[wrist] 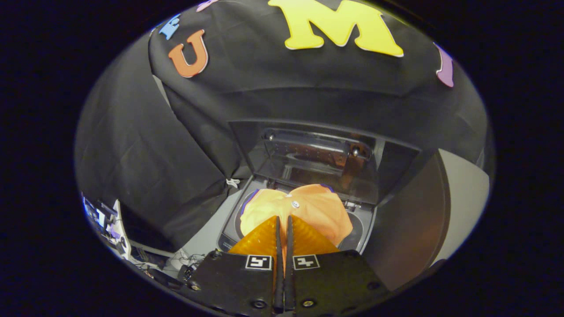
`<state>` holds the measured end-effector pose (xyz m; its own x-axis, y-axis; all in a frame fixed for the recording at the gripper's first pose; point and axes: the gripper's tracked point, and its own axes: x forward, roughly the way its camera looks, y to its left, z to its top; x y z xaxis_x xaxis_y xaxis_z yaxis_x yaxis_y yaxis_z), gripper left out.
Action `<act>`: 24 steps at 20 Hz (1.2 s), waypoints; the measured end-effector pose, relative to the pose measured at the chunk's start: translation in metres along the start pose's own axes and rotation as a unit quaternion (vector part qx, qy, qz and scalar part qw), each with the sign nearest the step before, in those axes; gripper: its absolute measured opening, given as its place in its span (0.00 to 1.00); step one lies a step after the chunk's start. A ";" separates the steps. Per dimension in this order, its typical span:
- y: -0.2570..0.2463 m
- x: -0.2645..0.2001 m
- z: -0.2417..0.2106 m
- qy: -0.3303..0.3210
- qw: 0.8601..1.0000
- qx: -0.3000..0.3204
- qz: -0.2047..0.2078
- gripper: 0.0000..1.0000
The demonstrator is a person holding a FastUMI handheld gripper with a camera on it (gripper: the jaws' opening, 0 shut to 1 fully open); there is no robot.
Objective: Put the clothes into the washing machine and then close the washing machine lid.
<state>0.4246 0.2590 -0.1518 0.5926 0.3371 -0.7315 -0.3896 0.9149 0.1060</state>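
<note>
Two fingers of the gripper (283,222) were seen pressed together on an orange garment (304,211), a fold of it pinched between them. At twelve o'clock from the fingertips, the cloth was draped over the washing machine (229,235) opening, beneath the raised lid (317,163). No brand or legible writing could be made out.

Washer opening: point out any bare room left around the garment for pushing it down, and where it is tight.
The orange garment hangs from the closed gripper over the washing machine opening. Bare drum shows as a dark crescent right of the cloth, against the rim. A thin sliver shows along the left rim. Toward the raised lid the cloth crowds the hinge edge.
</note>
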 end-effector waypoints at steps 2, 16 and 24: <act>-0.003 0.017 -0.007 0.008 1.000 0.014 -0.004 0.05; -0.021 0.083 -0.039 0.038 0.997 0.054 -0.048 0.05; -0.025 0.084 -0.039 0.039 0.995 0.063 -0.060 0.04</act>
<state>0.4566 0.2558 -0.2417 0.5706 0.2101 -0.7939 -0.2248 0.9698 0.0951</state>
